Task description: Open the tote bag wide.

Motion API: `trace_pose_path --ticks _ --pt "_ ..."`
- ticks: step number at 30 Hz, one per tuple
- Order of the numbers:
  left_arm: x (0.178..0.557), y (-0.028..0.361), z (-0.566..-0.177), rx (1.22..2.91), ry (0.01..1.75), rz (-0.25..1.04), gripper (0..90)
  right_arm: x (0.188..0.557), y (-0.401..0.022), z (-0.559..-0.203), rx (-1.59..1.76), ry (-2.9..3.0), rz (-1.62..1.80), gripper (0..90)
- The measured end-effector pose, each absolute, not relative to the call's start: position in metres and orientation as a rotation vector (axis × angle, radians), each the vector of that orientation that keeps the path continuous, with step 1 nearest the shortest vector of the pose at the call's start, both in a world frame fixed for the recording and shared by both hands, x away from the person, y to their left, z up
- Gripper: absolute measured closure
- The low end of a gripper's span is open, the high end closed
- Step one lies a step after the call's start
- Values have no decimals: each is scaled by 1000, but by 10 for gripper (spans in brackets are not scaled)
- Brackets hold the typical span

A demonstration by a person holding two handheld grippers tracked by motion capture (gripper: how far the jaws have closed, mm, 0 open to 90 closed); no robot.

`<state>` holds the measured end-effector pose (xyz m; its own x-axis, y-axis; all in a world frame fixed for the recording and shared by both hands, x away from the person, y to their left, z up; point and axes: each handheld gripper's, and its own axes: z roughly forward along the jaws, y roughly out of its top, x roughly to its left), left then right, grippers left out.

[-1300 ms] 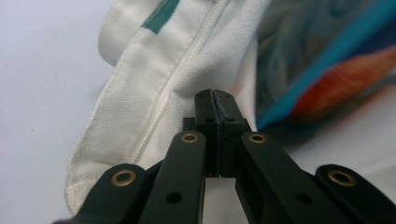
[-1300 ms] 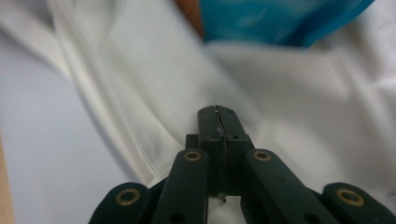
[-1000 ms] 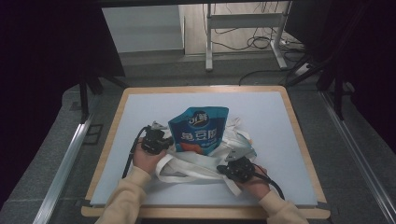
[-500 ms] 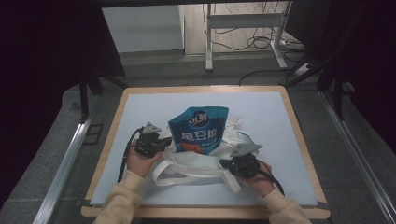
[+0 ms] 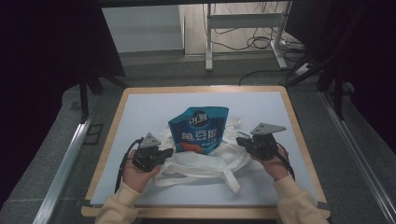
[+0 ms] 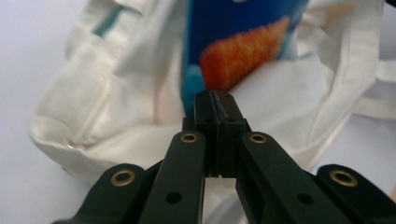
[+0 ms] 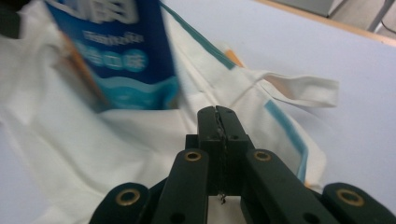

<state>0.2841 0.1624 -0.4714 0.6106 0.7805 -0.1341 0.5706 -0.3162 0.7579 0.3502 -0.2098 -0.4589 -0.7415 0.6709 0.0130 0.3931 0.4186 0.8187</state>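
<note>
Moved since earlier: both hands have spread apart and lifted, pulling the bag mouth wider; the pouch stands taller at frame centre.
Left hand-held gripper (image 5: 164, 153): jaws together, apparently pinching the white tote bag (image 5: 205, 161) rim at lower left of centre.
Right hand-held gripper (image 5: 239, 141): jaws together on the bag's edge at right of centre; the held fabric itself is hard to make out.
Blue snack pouch (image 5: 200, 129): upright, its lower part inside the bag mouth, mid-surface (image 5: 140, 107).
Risk, slip: thin cloth may slide out of a pinch, so the mouth collapses.
Risk, topple: uneven pulling could tip the pouch out forward.
Risk, straps: loose handles (image 5: 229, 176) near the bottom edge may snag.
</note>
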Motion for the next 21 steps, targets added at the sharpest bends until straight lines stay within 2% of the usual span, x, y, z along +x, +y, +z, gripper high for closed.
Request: trace_pose_path --ticks 9,21 --pt "272 164 -486 2048 1059 275 900 379 -194 -470 940 2424 1062 891" --pt "270 153 -507 2136 1036 223 900 386 -183 -486 910 2480 987 892"
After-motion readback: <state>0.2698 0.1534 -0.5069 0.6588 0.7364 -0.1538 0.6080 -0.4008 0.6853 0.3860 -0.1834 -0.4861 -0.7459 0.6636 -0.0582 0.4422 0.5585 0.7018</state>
